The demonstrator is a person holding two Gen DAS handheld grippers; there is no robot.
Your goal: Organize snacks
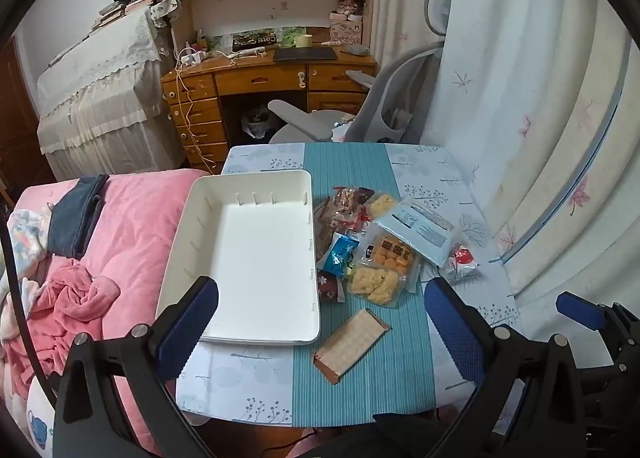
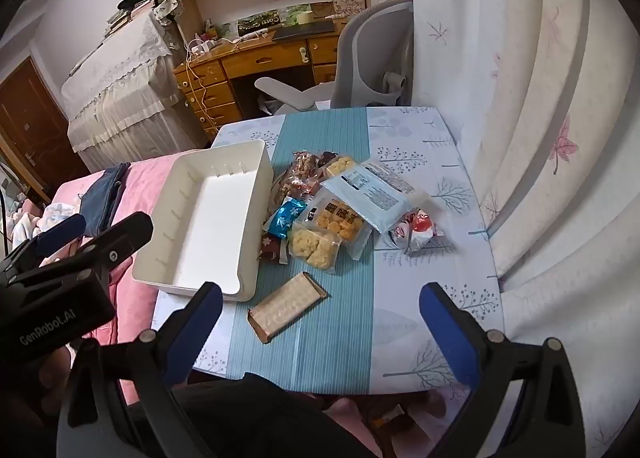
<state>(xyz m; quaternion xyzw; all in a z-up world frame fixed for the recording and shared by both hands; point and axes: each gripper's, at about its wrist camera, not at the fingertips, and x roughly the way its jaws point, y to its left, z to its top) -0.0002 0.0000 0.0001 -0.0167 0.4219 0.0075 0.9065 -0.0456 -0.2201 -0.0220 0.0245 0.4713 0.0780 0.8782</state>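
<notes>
A white plastic bin (image 1: 208, 218) (image 2: 192, 178) stands empty on the left of a small table. Right of it lies a heap of snack packets (image 1: 376, 242) (image 2: 328, 214): yellow puffs, a blue wrapper, a pale blue pouch and a red-white bag (image 2: 416, 234). A brown wafer bar (image 1: 350, 344) (image 2: 286, 306) lies alone nearer to me. My left gripper (image 1: 320, 322) hangs open above the table's near edge, over the bin's corner and the bar. My right gripper (image 2: 320, 326) is open too, above the bar, holding nothing.
The table (image 1: 360, 398) wears a teal and leaf-print cloth. A pink bed (image 1: 132, 218) touches its left side, curtains (image 1: 540, 138) hang on the right. A grey office chair (image 1: 380, 110) and a wooden desk (image 1: 260, 78) stand behind.
</notes>
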